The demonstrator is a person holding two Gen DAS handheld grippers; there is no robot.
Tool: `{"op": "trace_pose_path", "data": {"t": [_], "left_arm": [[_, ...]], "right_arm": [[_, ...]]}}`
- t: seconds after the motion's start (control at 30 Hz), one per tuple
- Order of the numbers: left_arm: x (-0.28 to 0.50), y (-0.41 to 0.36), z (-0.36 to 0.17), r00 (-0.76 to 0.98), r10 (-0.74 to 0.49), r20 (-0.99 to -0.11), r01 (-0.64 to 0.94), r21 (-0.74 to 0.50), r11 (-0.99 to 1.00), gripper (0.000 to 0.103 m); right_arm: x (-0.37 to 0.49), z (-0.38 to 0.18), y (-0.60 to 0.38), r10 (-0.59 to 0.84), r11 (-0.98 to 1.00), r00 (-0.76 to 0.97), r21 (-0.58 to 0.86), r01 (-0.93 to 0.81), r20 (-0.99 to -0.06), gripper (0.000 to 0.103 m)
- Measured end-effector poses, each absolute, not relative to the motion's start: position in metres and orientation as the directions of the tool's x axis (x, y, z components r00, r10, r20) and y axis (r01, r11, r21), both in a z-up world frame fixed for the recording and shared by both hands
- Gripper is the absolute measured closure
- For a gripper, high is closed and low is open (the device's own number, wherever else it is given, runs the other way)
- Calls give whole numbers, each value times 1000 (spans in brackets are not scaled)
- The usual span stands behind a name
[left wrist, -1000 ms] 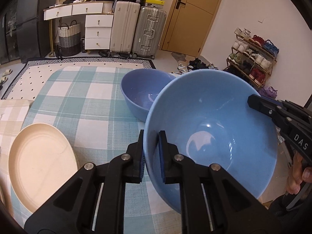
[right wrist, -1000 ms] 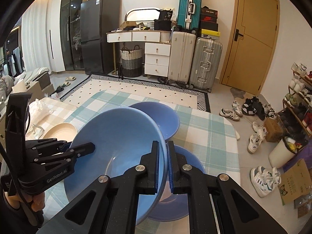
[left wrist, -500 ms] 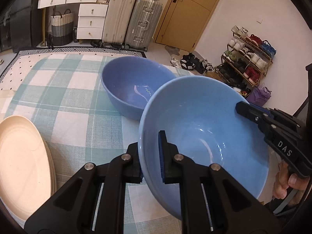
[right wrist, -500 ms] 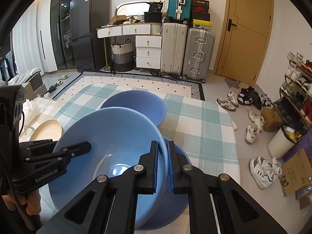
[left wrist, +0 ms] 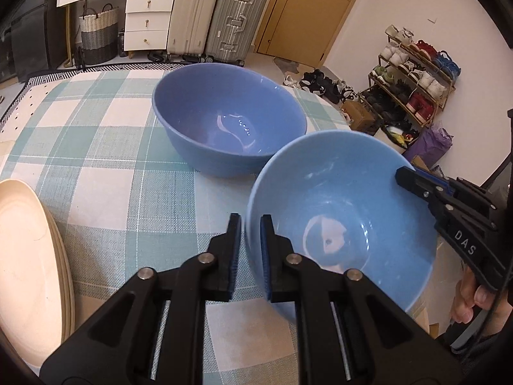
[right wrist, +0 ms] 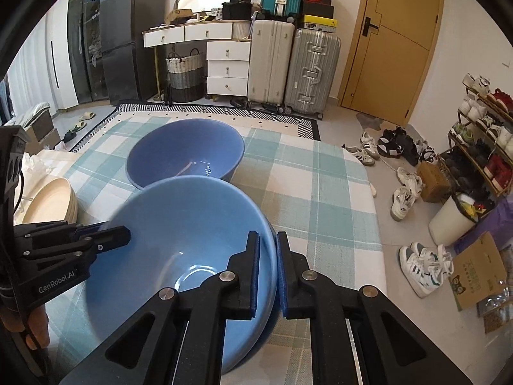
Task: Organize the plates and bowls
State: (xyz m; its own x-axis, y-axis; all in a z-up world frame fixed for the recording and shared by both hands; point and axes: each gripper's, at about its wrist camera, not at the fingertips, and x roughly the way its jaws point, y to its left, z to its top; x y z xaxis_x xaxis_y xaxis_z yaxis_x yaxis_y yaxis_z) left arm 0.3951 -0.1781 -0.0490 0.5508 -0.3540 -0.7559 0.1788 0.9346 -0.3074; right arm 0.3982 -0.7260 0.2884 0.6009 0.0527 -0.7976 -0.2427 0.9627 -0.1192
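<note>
A light blue bowl [left wrist: 336, 211] [right wrist: 179, 224] hangs low over the checked tablecloth [left wrist: 96, 160], held by its rim from two sides. My left gripper [left wrist: 250, 224] is shut on its left rim. My right gripper [right wrist: 267, 243] is shut on the opposite rim; its tip also shows in the left wrist view [left wrist: 405, 175]. Under the held bowl a sliver of another blue bowl [right wrist: 267, 325] shows, mostly hidden. A darker blue bowl [left wrist: 224, 118] [right wrist: 186, 147] stands upright on the table just behind. A stack of cream plates [left wrist: 25, 256] [right wrist: 48, 202] lies at the left.
The table's right edge [right wrist: 368, 199] drops to a floor strewn with shoes [right wrist: 404, 199]. A shoe rack [left wrist: 416, 73] stands by the right wall. Suitcases [right wrist: 288, 67] and a white drawer unit [right wrist: 227, 67] line the far wall.
Both grippers have come down with the light blue bowl, which now sits lower over the bowl beneath it. The darker bowl shows fully behind it now. Both grips have held.
</note>
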Motion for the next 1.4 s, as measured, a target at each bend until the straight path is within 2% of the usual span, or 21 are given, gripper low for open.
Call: {"op": "trace_pose_path", "data": {"t": [0.07,0.17,0.23,0.27,0.3,0.33,0.4,0.43,0.47,0.7,0.77,0.83,0.9,0.97,1.07,1.17,1.4], "left_arm": [[396,-175,-52,551,-358,-754,173,-316,933,93],[395,-171,-53,553,-354,-754,170,-313,934,86],[390,-166,-53,562,-343,-752,172,-299,939,75],[387,-164,-51,568,-337,-751,174,-291,941,71],[384,-162,-51,574,-328,-750,172,-282,944,63],[381,-159,-52,583,-317,-748,168,-271,948,56],[375,-155,-50,590,-303,-748,164,-256,953,49],[372,-153,-50,597,-286,-750,158,-239,958,49],[368,-151,-47,609,-263,-748,146,-219,965,49],[340,-112,-32,658,-176,-732,55,-186,981,38],[329,-101,-28,665,-156,-730,42,-173,984,34],[320,-92,-25,671,-134,-729,29,-155,988,30],[311,-84,-22,676,-106,-729,17,-129,992,30],[301,-77,-18,679,-91,-728,8,-117,993,29],[288,-68,-14,684,-78,-726,-3,-110,994,27],[276,-65,-9,686,-69,-724,-1,-96,995,26],[250,-68,7,696,-73,-714,29,-73,997,25]], "right_arm": [[398,286,-728,53,961,600,-122,-247,-798,93],[394,286,-731,64,962,601,-111,-249,-797,93],[393,287,-732,65,963,601,-109,-248,-796,92],[392,287,-732,66,962,603,-109,-249,-795,89],[390,288,-732,73,962,607,-104,-251,-791,87],[388,290,-732,84,963,613,-94,-254,-786,82],[380,296,-731,104,963,627,-80,-257,-772,68],[377,299,-731,109,963,634,-77,-259,-766,57],[375,301,-731,115,962,639,-74,-262,-761,54],[360,316,-730,158,962,645,-31,-272,-748,50],[356,319,-730,169,961,646,-21,-275,-744,42],[351,323,-730,179,961,648,-10,-276,-740,38],[347,327,-730,185,961,649,-4,-278,-738,38],[341,330,-730,189,960,652,-1,-279,-734,32],[334,333,-730,202,958,650,9,-288,-733,31],[327,334,-730,210,956,646,16,-293,-734,23],[311,335,-735,220,955,632,31,-296,-743,16]]}}
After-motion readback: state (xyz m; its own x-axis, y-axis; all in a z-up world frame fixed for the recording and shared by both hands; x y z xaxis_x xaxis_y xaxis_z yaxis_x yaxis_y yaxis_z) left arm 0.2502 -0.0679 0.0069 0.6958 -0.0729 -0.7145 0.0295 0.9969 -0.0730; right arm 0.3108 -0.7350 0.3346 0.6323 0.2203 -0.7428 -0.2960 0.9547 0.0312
